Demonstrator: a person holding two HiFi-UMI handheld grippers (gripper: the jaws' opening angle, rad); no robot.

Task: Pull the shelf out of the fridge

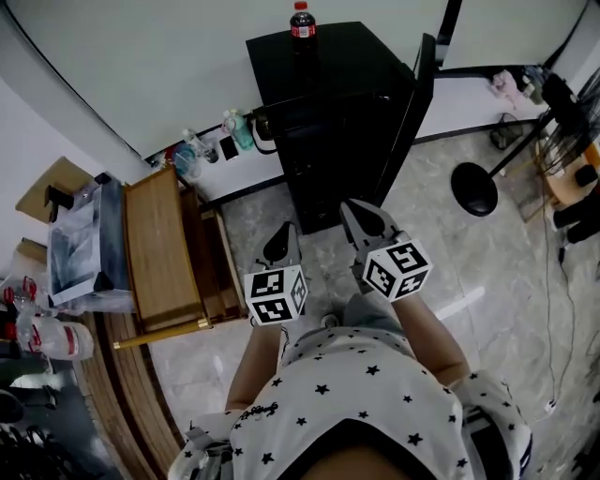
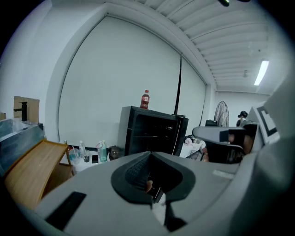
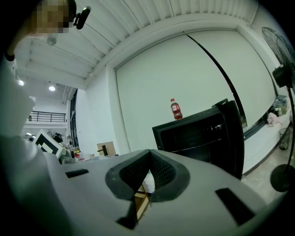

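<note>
The shelf (image 3: 191, 148) sits inside the fridge (image 1: 328, 112), showing only as a thin pale line across the dark cavity in the right gripper view. What else the fridge holds is too dark to tell. The door (image 1: 419, 103) stands swung open on the fridge's right side, and a red-labelled bottle (image 1: 301, 21) stands upright on top near the back wall. Now the tools: the left gripper (image 2: 150, 156) is clenched, pads meeting at the tips with nothing between them. The right gripper (image 3: 150, 154) is clenched just the same, empty too. Both are held side by side close to the person's chest, pointed towards the open fridge but well apart from it, with bare marble floor (image 1: 487, 281) between. Out to the left, a wooden box (image 1: 164, 248) stands against the wall. Just beside it is a clear bin (image 1: 84, 244), its contents too murky to name. A cluster of small bottles (image 1: 211, 141) stands along the wall between the box and the fridge. Far right, a fan (image 1: 473, 187) rests on its round base.
</note>
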